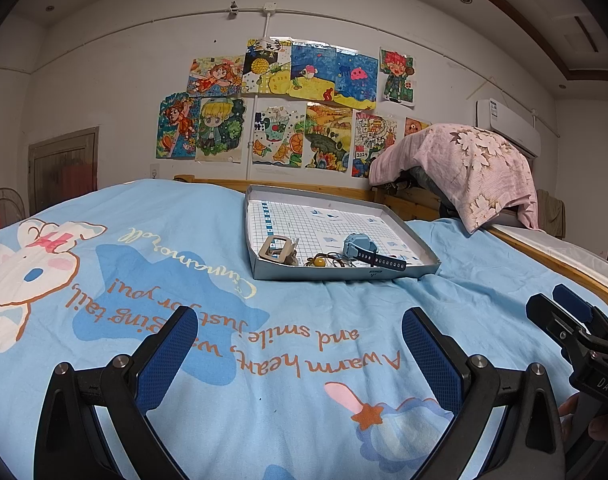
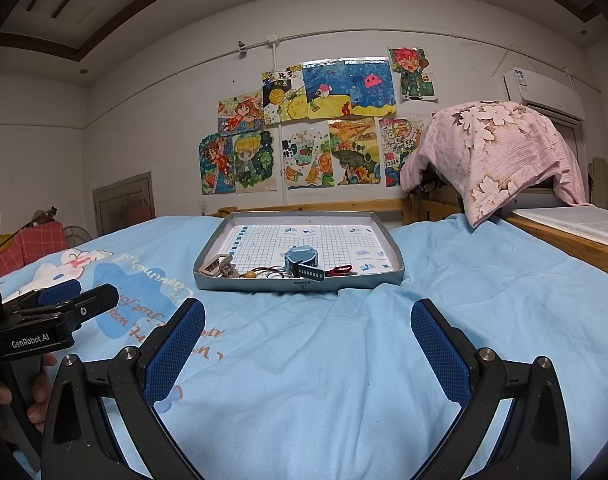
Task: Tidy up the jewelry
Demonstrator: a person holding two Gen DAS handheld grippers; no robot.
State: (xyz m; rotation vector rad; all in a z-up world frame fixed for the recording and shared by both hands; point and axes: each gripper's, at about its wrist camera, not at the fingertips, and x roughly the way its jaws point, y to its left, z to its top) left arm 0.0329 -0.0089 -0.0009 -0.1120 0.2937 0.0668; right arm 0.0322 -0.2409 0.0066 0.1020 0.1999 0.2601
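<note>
A shallow grey box lid (image 1: pixel 414 238) (image 2: pixel 210 250) with a grid-printed floor lies on the blue bedsheet ahead of both grippers. In it lie a blue watch (image 1: pixel 362 249) (image 2: pixel 302 261), a beige hair clip (image 1: pixel 278 249) (image 2: pixel 218 266), a cord necklace with a yellow bead (image 1: pixel 320 262) (image 2: pixel 250 275) and a red string piece (image 2: pixel 342 270). My left gripper (image 1: pixel 300 322) is open and empty above the sheet, short of the lid. My right gripper (image 2: pixel 308 314) is open and empty, also short of the lid. Each gripper shows at the edge of the other's view (image 1: pixel 560 310) (image 2: pixel 76 296).
The bed has a wooden headboard (image 2: pixel 344 205) at the back and a wooden side rail (image 1: pixel 544 258) on the right. A pink floral cloth (image 2: pixel 500 148) covers something beyond the bed's right corner. Drawings (image 1: pixel 288 108) hang on the wall.
</note>
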